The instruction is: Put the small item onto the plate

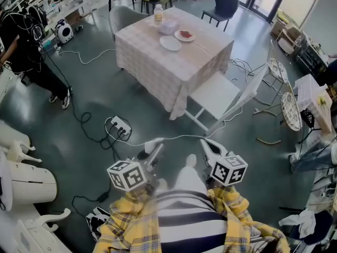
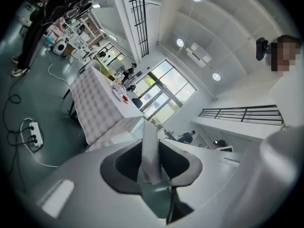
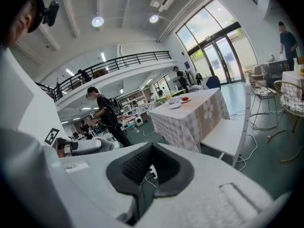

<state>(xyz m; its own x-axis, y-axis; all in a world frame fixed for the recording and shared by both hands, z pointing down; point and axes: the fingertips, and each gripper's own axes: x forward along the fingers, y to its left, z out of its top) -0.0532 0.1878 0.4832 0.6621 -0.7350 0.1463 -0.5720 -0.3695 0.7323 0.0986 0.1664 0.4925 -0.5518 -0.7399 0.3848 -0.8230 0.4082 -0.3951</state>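
A table with a checked cloth (image 1: pixel 158 67) stands a few steps ahead. On it lie an empty white plate (image 1: pixel 170 42) and a plate with a red item (image 1: pixel 185 35); the two plates also show small in the right gripper view (image 3: pixel 175 105) (image 3: pixel 185 99). My left gripper (image 1: pixel 154 151) is held low before my body, far from the table. Its jaws (image 2: pixel 151 144) are shut on a thin white strip-like item (image 2: pixel 149 158) that stands up between the pads. My right gripper (image 1: pixel 209 146) (image 3: pixel 149 148) is beside it, its pads together with nothing between them.
A bottle (image 1: pixel 158 16) and a tissue pack (image 1: pixel 168 26) stand on the table. A white chair (image 1: pixel 221 96) sits at its near side. A power strip (image 1: pixel 120 125) and cables cross the floor between me and the table. A person (image 1: pixel 31 51) stands at left.
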